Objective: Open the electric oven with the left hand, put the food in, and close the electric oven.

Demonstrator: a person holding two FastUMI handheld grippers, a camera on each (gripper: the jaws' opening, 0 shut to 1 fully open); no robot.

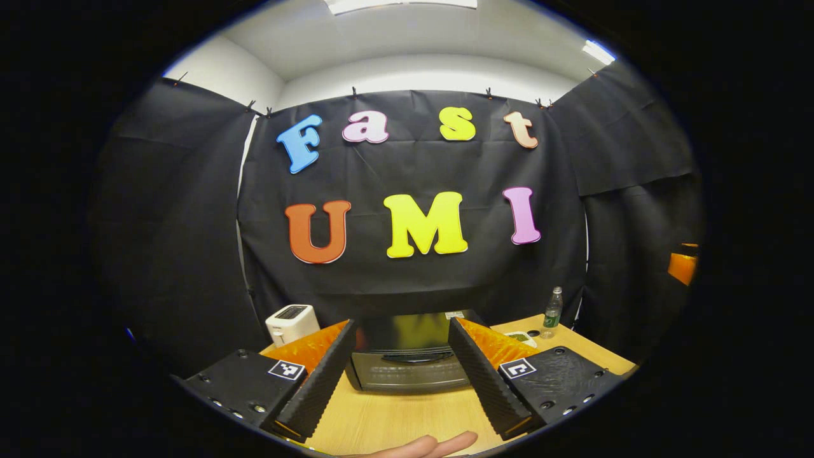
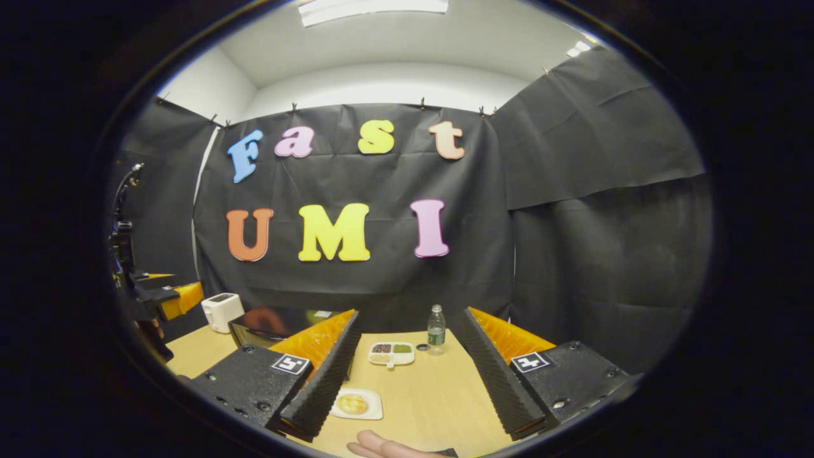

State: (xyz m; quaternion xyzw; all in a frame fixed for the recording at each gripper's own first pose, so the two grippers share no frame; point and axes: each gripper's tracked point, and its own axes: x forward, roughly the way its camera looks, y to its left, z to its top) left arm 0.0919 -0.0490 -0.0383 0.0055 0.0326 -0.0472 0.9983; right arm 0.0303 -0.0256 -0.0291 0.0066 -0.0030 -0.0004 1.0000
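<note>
The left gripper [image 1: 400,375] is wide open and holds nothing. Far ahead between its fingers, the oven [image 1: 407,356] stands on the wooden table [image 1: 394,420], door shut and facing the camera, long axis running left-right. A white toaster [image 1: 291,322] stands to its left, a bottle [image 1: 552,310] to its right; no label is legible.

The right gripper [image 2: 407,381] is also wide open and empty. The food [image 2: 353,403] lies on a white plate [image 2: 372,412] near its left finger, with a divided dish [image 2: 392,353] farther off.

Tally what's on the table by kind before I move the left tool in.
Appliances: 2, the electric oven and the white toaster
Dishes: 2, the plate with the bun and the divided tray
Bottles: 1, the plastic bottle
Bottle caps: 1, the cap
Total: 6
</note>
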